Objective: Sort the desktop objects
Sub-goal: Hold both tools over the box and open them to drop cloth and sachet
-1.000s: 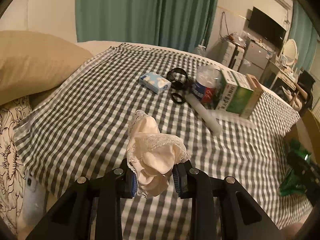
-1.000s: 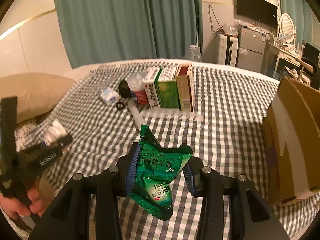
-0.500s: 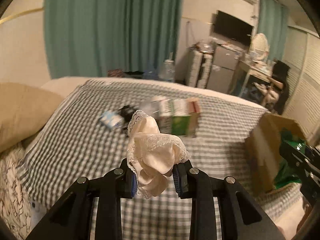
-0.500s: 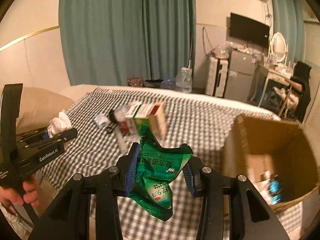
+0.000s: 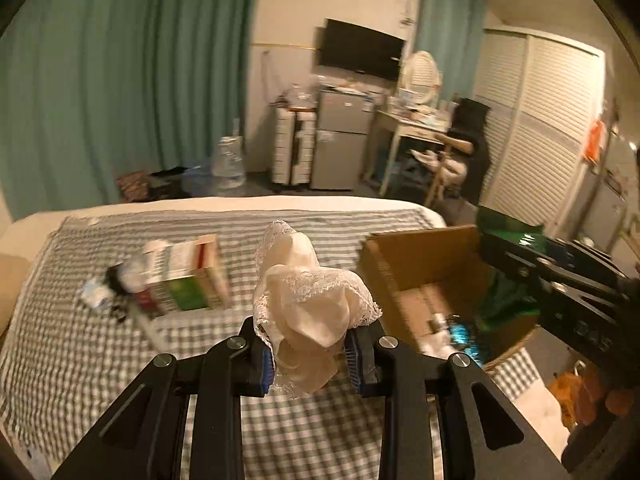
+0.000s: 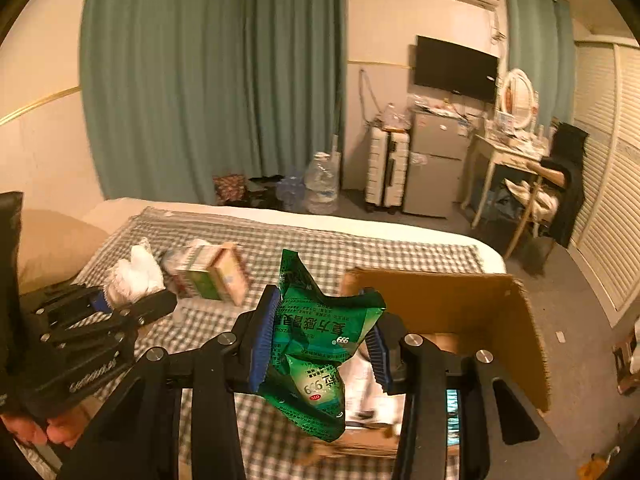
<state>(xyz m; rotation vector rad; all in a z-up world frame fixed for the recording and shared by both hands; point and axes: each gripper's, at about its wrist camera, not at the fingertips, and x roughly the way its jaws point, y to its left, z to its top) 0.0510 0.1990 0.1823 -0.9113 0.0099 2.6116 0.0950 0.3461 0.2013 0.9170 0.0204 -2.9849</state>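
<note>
On the far left of the bed (image 5: pixel 80 360), which is covered by a grey-and-white checked cloth (image 5: pixel 312 432), a small blue-and-white packet (image 5: pixel 93 294) and a dark object just beside it are seen; both are blurred. Immediately right of these, a green-and-white carton (image 5: pixel 182 278) is lying on the cloth, with other items pressed against its left side that cannot be identified.

Near the centre of the left wrist view, the left tool (image 5: pixel 310 354) is found closed on a cream lace-trimmed cloth (image 5: pixel 308 300). The cloth is pinched between the two blue pads and bulges above and below them, clear of the bed.

To the right, an open cardboard box (image 5: pixel 404 256) is standing at the right edge of the bed. Loose items are seen in its bottom but cannot be made out.

Above the box's right part, the right tool (image 6: pixel 320 346) is seen. In the right wrist view it is closed on a crumpled green foil sachet (image 6: pixel 320 344) printed with white characters, which is gripped at both sides by the blue pads and hangs below them. The sachet is held in the air over the near left part of the box opening. At the lower left of that view, the left tool is seen from the side, with the person's fingers (image 6: pixel 36 432) on its handle.
</note>
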